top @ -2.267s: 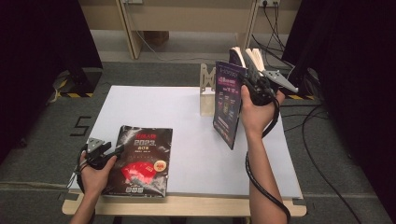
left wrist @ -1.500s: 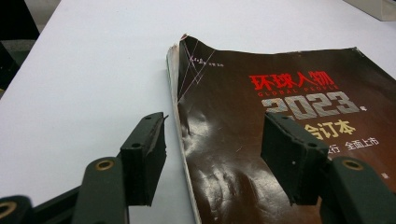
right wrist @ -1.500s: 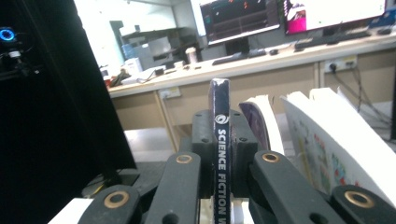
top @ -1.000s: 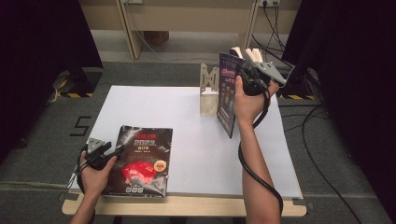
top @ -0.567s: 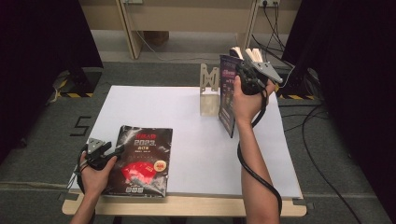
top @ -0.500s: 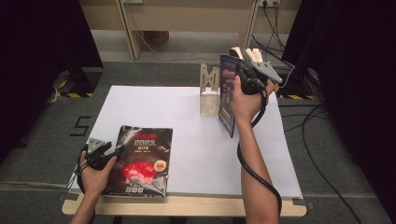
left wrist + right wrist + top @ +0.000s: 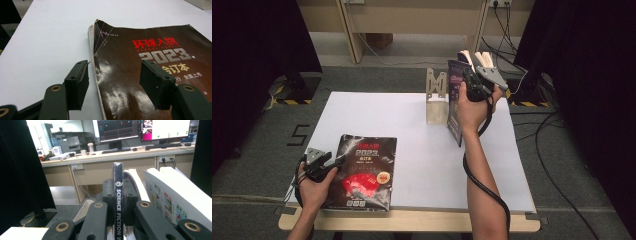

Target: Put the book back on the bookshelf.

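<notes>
At the worktop's (image 7: pixel 362 107) one o'clock, the right tongs (image 7: pixel 117 202) grip a Science Fiction magazine (image 7: pixel 117 195) upright beside the bookend (image 7: pixel 436 95), nearly shelved, while the open left tongs (image 7: pixel 113 83) straddle the remaining 2023 magazine (image 7: pixel 364 172) at seven o'clock.

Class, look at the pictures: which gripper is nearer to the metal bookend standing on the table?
Right. The right gripper holds a magazine upright just beside the bookend; the left gripper is at the near edge, by the flat magazine.
</notes>
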Demonstrator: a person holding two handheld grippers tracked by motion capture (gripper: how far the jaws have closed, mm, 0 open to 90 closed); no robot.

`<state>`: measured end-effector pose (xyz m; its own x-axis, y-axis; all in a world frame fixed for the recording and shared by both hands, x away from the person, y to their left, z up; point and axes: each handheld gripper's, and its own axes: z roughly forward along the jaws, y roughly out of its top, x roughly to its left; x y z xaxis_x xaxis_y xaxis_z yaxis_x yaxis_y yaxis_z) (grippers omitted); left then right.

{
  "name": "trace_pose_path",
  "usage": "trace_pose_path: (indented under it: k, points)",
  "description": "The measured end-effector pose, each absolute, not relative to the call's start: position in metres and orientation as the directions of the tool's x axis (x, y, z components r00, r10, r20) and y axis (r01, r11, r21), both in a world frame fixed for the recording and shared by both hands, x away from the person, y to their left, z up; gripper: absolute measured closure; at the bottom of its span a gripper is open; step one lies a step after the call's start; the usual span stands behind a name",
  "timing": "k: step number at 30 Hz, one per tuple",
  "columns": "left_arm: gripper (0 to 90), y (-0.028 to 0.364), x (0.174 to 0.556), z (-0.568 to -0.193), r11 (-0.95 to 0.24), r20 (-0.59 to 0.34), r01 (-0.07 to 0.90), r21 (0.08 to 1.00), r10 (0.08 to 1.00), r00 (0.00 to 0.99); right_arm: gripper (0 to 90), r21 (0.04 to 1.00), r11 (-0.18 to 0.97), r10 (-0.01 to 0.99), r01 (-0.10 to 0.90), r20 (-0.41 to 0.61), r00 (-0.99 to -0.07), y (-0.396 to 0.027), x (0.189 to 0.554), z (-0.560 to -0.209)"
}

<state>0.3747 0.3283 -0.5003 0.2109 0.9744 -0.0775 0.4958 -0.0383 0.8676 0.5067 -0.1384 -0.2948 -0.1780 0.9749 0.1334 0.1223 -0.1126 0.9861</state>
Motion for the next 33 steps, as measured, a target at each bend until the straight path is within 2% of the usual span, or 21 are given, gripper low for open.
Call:
trace_pose_path:
  k: [14,19,33]
  points:
    - [39.6,0.328,0.375,-0.500,-0.042,-0.076,0.496,0.867,0.974,0.215,84.6,0.990,-0.108,0.979,0.090,0.121,-0.162,-0.135,0.515,-0.291]
    - [39.6,0.328,0.375,-0.500,-0.042,-0.076,0.496,0.867,0.974,0.215,84.6,0.993,-0.093,0.984,0.069,0.102,-0.143,-0.132,0.515,-0.303]
    - [39.7,0.327,0.375,-0.501,-0.042,-0.075,0.490,0.871,0.974,0.216,83.6,0.999,0.038,0.991,0.014,-0.036,-0.130,-0.126,0.470,-0.319]
